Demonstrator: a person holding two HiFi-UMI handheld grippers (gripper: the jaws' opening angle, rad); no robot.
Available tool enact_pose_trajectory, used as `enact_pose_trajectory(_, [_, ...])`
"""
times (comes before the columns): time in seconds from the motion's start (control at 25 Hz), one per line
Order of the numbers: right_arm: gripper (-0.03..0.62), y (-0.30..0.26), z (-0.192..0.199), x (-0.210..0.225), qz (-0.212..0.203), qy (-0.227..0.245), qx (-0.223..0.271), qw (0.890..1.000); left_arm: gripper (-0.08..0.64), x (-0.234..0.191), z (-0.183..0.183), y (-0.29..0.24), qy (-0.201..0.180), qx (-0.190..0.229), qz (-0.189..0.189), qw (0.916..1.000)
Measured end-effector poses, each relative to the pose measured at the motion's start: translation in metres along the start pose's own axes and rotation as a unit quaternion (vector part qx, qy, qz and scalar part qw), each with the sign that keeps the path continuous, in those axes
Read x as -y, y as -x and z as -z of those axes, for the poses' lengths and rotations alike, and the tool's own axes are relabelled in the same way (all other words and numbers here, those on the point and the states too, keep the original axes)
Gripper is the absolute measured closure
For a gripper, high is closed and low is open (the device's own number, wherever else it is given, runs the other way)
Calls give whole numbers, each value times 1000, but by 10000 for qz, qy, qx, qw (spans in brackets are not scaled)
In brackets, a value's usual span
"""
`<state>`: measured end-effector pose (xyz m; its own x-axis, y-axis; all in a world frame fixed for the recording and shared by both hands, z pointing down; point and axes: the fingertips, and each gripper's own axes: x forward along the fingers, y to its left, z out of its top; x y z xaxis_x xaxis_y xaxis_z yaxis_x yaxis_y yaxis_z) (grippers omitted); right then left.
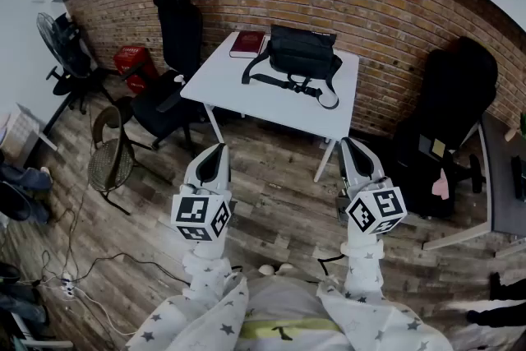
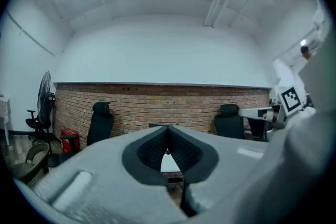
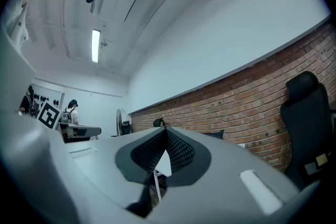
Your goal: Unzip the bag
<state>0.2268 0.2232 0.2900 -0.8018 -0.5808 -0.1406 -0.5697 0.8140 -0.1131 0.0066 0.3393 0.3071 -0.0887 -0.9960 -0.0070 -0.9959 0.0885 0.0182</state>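
Note:
A black bag (image 1: 301, 53) with a loose strap (image 1: 283, 80) lies on a white table (image 1: 271, 107) against the brick wall, in the head view's upper middle. My left gripper (image 1: 217, 154) and right gripper (image 1: 352, 148) hang over the wooden floor, well short of the table and apart from the bag. Both are shut with nothing between the pads. In the left gripper view the left gripper's (image 2: 168, 127) dark pads meet at the tips, and the table top shows pale through the notch below. The right gripper (image 3: 165, 129) in its own view is likewise shut and empty.
A dark red book (image 1: 246, 43) lies on the table left of the bag. Black office chairs stand at the table's left (image 1: 168, 53) and right (image 1: 448, 119). A wire chair (image 1: 111, 156), a fan (image 1: 62, 41) and floor cables (image 1: 82, 275) are at the left.

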Motion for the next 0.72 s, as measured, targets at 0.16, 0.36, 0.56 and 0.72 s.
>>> enact_pose_trajectory(0.16, [584,2,0,2,20,-6,-35,10000,561,1,0,1,0,-42,-22,10000])
enact_pose_trajectory(0.36, [584,8,0,5,40,-39,-26,10000,561,9,5,2,13,-80,10,10000])
enact_pose_trajectory(0.56, [584,17,-4,13,60,-151,54,9999,561,20,3,3,19,-60,5,10000])
enact_pose_trajectory(0.72, [584,22,-6,19,42,-210,118,9997,561,30,0,4,-57,-62,16,10000])
